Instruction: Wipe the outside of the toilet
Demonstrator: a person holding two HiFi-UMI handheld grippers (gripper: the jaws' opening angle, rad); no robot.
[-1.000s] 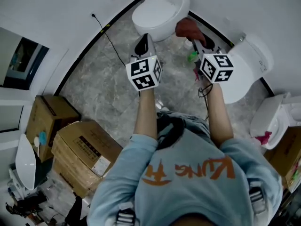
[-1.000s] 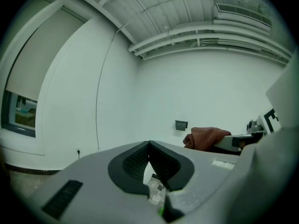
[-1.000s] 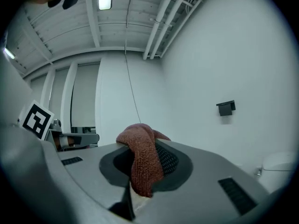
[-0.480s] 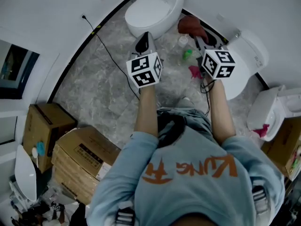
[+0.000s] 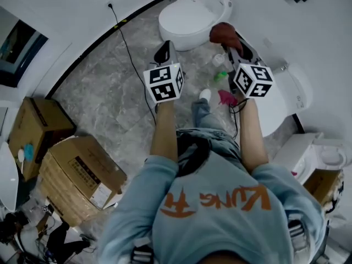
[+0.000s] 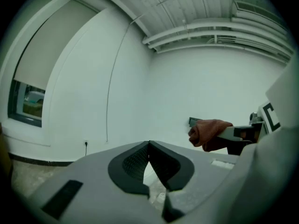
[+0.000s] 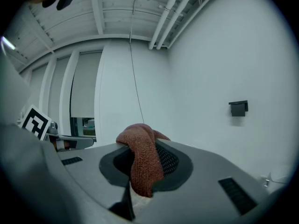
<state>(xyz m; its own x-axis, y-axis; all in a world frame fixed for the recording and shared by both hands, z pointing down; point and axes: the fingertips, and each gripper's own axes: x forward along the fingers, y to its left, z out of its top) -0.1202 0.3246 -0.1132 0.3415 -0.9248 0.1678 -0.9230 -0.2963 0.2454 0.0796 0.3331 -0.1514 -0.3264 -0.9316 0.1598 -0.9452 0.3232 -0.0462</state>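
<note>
The toilet (image 5: 192, 16) stands at the far side of the grey stone floor (image 5: 104, 106), against the white wall, and its lid is down. I see it only in the head view. Just to the right of it in that view is a red-brown cloth (image 5: 224, 34), and it does not lie on the toilet.

The right tool (image 5: 230, 42) pinches this cloth. In the right gripper view the knitted cloth (image 7: 142, 164) hangs over the right tool (image 7: 145, 148) and goes down between both jaws.

The left tool (image 5: 165, 49) is near the toilet on its near side. In the left gripper view the left tool (image 6: 149, 144) has its jaws pressed together at the tips, with nothing between them.

A second toilet (image 5: 283, 100) stands at the right. A small green bottle (image 5: 220, 76) lies on the floor between the two toilets. A thin black cable (image 5: 129, 54) runs over the floor. Cardboard boxes (image 5: 82, 177) stand at the near left.
</note>
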